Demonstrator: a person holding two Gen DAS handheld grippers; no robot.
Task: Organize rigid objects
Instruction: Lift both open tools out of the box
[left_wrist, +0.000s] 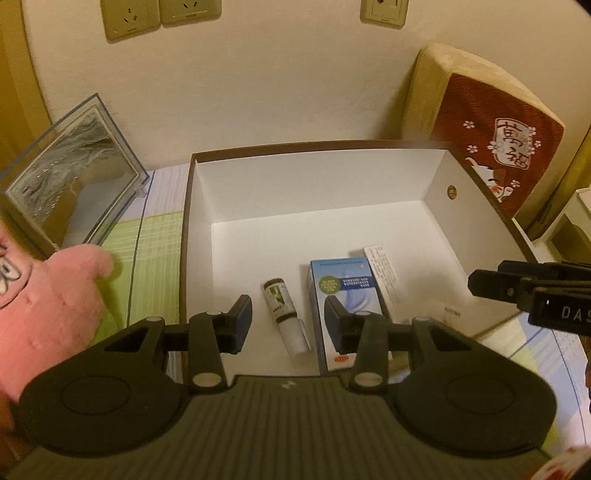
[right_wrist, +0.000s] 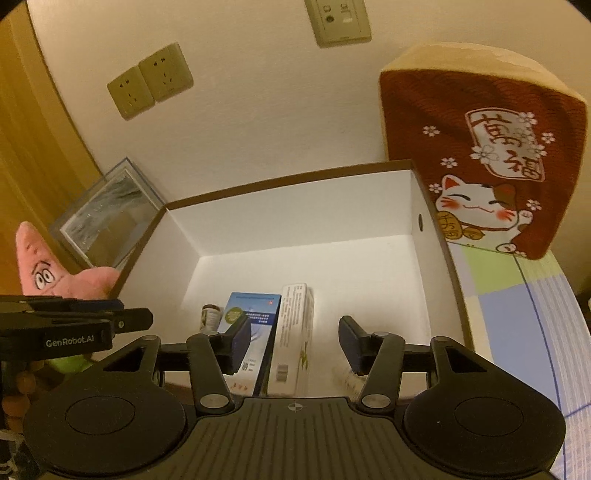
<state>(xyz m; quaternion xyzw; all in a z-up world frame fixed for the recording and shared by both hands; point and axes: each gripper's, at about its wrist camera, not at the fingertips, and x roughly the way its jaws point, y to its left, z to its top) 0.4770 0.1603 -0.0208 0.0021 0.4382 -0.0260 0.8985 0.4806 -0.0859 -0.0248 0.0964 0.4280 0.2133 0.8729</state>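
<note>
Left tool (left_wrist: 288, 325): fingers spread wide, nothing between them, poised above the near-left part of the open box.
Pink plush star toy (left_wrist: 48, 295): left of the left tool, outside the box, on the green-checked cloth (left_wrist: 155, 236).
Glass-framed sand picture (left_wrist: 70, 173): beyond the plush toy, leaning toward the wall.
White cardboard box with brown rim (left_wrist: 436, 173): straight ahead of both tools, open at the top.
Small brown-capped bottle with white body (left_wrist: 286, 317): lying on the box floor, just ahead of the left tool, between its fingers in that view.
Blue-and-white carton (left_wrist: 343, 291): just right of the bottle, partly behind the left tool's right finger.
White printed carton (right_wrist: 293, 339): just beside the blue carton on its right, ahead of the right tool; whether they touch cannot be told.
Right tool (right_wrist: 293, 343): fingers spread, holding nothing, poised over the near edge of the box.
Red lucky-cat cushion (right_wrist: 484, 155): beyond the box's right wall, propped against the wall.
</note>
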